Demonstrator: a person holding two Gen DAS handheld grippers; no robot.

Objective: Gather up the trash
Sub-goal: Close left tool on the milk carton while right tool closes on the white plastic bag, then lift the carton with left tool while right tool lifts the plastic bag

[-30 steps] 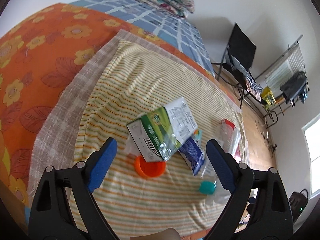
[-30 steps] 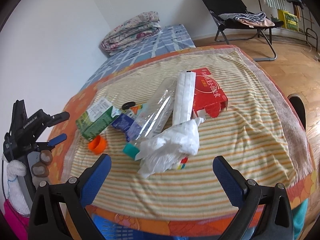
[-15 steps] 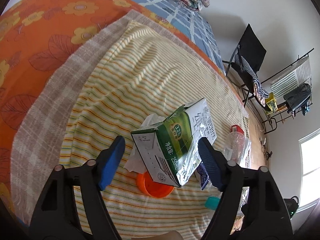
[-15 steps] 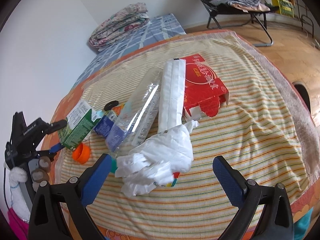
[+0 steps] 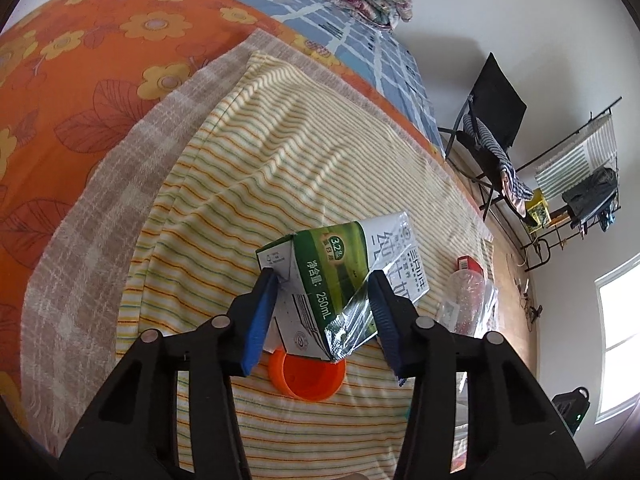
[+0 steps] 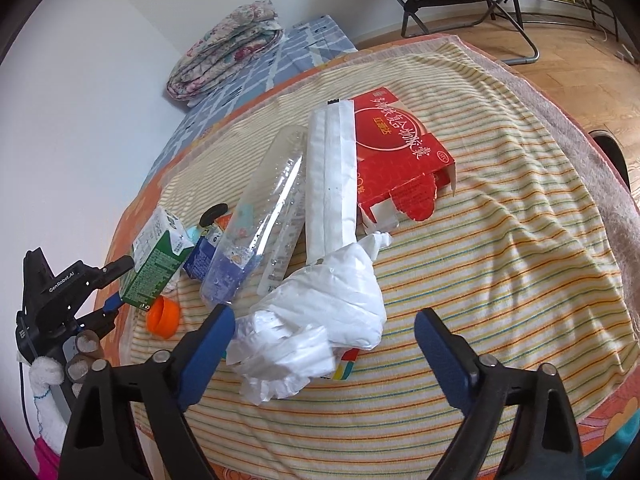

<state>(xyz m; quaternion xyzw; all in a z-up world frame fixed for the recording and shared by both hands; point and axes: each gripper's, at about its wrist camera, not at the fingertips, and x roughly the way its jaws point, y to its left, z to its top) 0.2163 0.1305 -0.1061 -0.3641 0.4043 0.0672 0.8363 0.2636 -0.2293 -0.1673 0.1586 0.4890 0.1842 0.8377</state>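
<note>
My left gripper is shut on a green and white milk carton, its blue pads pressing both sides. The carton is tilted above an orange cap on the striped cloth. In the right wrist view the carton and left gripper are at the left. My right gripper is open, its fingers either side of a crumpled white plastic bag. Behind the bag lie a clear plastic bottle, a white paper sleeve and a red box.
A blue wrapper and a black cap lie beside the bottle. A folded quilt sits on the blue checked sheet at the back. A black folding chair and a drying rack stand on the wooden floor.
My left gripper moved in and closed on the milk carton, lifting its end. My right gripper moved forward and down over the white bag, still open.
</note>
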